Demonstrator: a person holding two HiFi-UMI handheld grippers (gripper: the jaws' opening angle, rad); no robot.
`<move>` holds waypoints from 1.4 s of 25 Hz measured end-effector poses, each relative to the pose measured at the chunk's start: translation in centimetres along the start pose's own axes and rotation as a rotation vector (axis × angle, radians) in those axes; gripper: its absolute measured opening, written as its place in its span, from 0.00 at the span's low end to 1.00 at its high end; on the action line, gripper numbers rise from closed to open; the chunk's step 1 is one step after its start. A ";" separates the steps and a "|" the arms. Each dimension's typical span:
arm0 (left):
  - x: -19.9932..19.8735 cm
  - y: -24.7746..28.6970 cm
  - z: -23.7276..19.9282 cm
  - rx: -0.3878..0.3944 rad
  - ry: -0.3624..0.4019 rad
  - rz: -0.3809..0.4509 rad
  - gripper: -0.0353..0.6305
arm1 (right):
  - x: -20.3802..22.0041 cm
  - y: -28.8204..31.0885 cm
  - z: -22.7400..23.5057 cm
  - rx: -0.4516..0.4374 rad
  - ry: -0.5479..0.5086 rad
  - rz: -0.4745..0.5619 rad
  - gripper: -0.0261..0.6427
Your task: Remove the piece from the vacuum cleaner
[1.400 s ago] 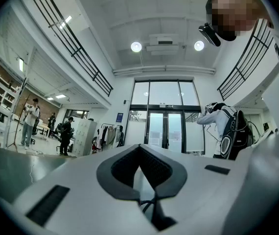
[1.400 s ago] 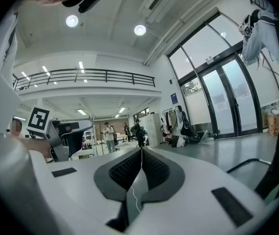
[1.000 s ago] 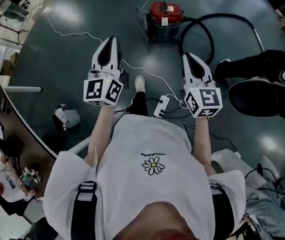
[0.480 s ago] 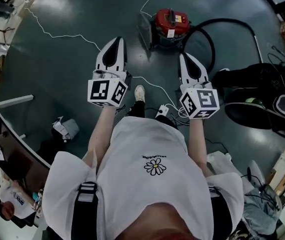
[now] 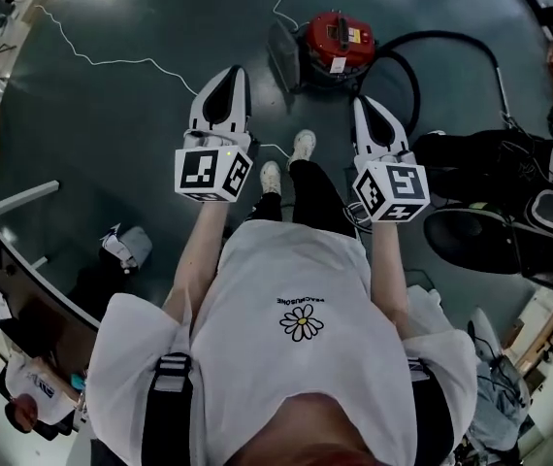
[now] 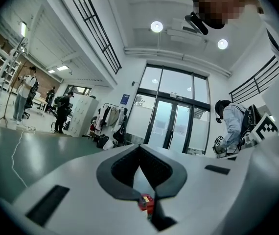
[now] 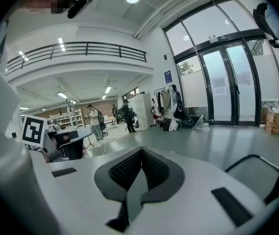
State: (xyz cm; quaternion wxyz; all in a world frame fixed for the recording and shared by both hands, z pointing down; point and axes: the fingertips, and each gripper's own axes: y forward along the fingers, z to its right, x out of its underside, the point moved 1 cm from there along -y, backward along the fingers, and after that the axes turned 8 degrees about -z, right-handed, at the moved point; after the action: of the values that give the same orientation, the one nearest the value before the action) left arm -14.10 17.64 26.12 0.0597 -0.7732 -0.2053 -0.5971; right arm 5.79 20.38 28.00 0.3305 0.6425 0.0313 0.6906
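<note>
A red vacuum cleaner [image 5: 333, 39] stands on the dark green floor ahead of me, with a dark flat part [image 5: 281, 56] leaning at its left side. Its black hose [image 5: 405, 51] loops off to the right. My left gripper [image 5: 230, 76] is held out at chest height with its jaws shut and nothing between them. My right gripper [image 5: 366, 105] is level with it, also shut and empty. Both point toward the vacuum cleaner and are well short of it. In the left gripper view a bit of the red vacuum cleaner [image 6: 147, 203] shows through the gap below the closed left gripper [image 6: 140, 148]. The right gripper [image 7: 141, 151] looks across the hall floor.
A white cable [image 5: 112, 61] snakes over the floor at the left. A small grey object [image 5: 126, 246] lies near a dark desk [image 5: 24, 280]. A black chair [image 5: 490, 231] and bags stand at the right. My feet [image 5: 303, 146] are between the grippers.
I have stepped toward the vacuum cleaner, one foot now forward. Both grippers stayed shut and drifted slightly with the body.
</note>
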 end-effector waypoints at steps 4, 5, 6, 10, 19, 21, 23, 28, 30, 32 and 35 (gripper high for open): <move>0.4 3.8 -1.4 -0.008 -0.026 -0.043 0.06 | -0.7 4.2 1.4 -0.034 -0.009 -0.025 0.06; 0.4 4.9 -1.7 -0.009 -0.026 -0.048 0.06 | -1.1 5.3 1.9 -0.045 -0.011 -0.025 0.06; 0.2 6.1 -1.9 -0.009 -0.027 -0.053 0.08 | -1.5 6.4 2.3 -0.058 -0.011 -0.024 0.06; -0.5 11.0 -2.8 0.010 -0.062 -0.090 0.22 | -3.1 10.7 4.6 -0.100 0.018 -0.032 0.06; 11.0 26.4 -4.3 -0.033 -0.136 -0.367 0.22 | 0.4 25.5 16.4 -0.075 0.072 -0.211 0.06; 15.7 28.8 -5.5 -0.051 -0.150 -0.450 0.22 | 3.5 29.4 18.0 -0.082 0.034 -0.286 0.06; 20.8 30.9 -7.5 -0.080 -0.164 -0.533 0.22 | 7.0 33.1 19.1 -0.089 0.005 -0.354 0.06; 32.9 35.9 -13.2 -0.181 -0.340 -0.703 0.22 | 15.5 40.9 21.8 -0.069 -0.066 -0.513 0.06; 35.9 38.2 -14.8 -0.196 -0.369 -0.744 0.22 | 17.5 43.9 22.5 -0.058 -0.119 -0.551 0.06; 38.6 39.8 -15.8 -0.207 -0.364 -0.800 0.22 | 19.4 46.0 23.1 -0.051 -0.152 -0.595 0.06; 41.9 40.8 -17.1 -0.235 -0.381 -0.865 0.22 | 22.3 47.9 23.9 -0.044 -0.183 -0.688 0.06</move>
State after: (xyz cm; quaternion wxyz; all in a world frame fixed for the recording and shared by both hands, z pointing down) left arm -5.11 -14.93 76.89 -0.3204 -0.7138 -0.4463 -0.4343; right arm 8.52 -14.99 73.89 0.5588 0.6465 0.2013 0.4789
